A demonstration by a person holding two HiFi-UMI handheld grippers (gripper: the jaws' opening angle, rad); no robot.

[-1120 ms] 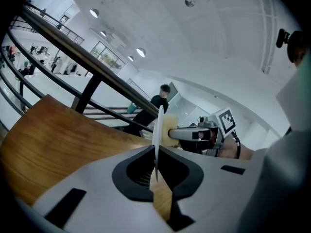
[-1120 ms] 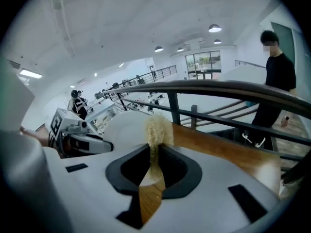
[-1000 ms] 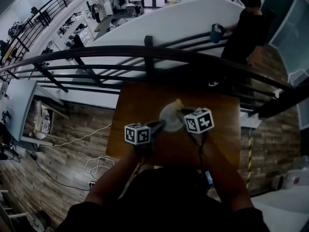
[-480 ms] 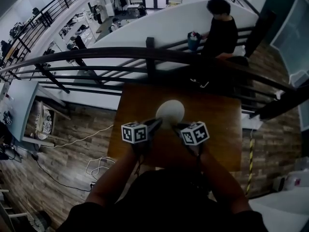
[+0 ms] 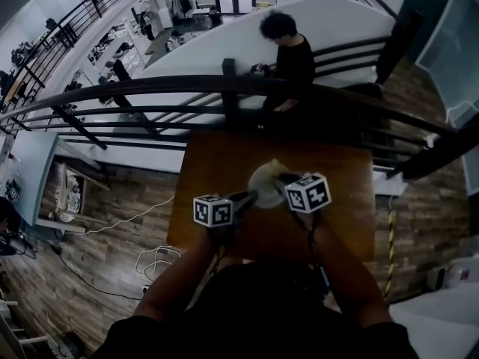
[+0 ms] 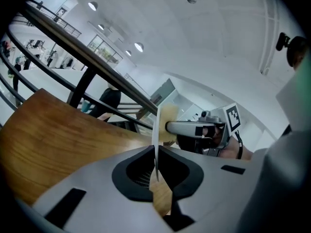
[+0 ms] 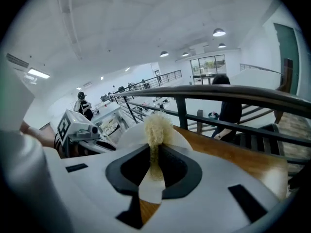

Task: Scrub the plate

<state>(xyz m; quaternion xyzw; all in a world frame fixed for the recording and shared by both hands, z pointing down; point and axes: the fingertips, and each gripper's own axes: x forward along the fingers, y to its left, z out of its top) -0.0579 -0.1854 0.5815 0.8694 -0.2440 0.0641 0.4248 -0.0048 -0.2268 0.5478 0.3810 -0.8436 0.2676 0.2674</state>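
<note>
White plate [image 6: 157, 130] stands edge-on, pinched between jaws of left gripper [image 6: 156, 171].

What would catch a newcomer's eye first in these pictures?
A white plate stands upright over the wooden table, clamped in the left gripper. The right gripper holds a fuzzy yellow scrub pad against its face. Beyond the dark railing, a person in black stands.
</note>
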